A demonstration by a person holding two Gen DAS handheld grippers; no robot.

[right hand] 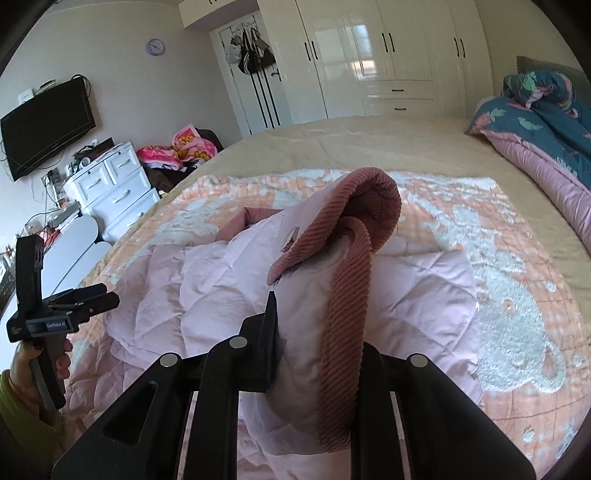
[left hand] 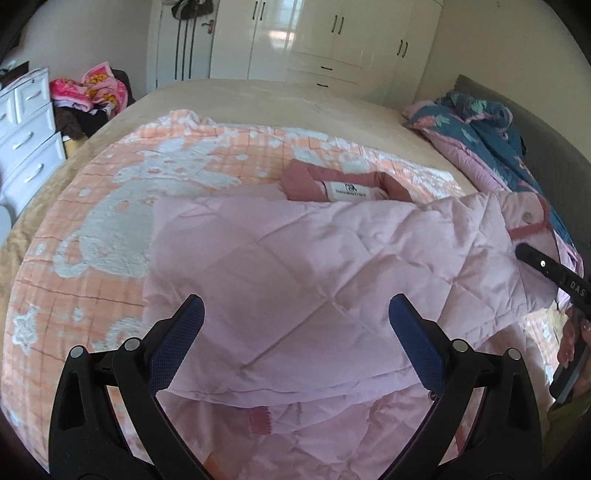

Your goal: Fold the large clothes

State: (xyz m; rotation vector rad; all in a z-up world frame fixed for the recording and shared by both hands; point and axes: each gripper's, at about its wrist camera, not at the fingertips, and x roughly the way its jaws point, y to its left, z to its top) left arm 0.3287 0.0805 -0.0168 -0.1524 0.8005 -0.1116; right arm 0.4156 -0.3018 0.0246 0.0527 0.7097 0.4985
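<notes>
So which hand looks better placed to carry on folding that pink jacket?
Probably the right. The right gripper is already clamped on the jacket's ribbed cuff, lifted above the pink jacket, so it can carry it across. The left gripper is open, gripping nothing.

Both views are bright with soft daylight and show no hard shadows. The glossy wardrobe doors (right hand: 354, 55) carry a white window reflection, a glare patch also seen in the left wrist view (left hand: 284, 33). The fisheye lens bends the bed (left hand: 258, 99) edges into curves and leaves dark corners. Near parts of the pink jacket (right hand: 306, 332) look soft; faint shade lies under its raised cuff.
</notes>
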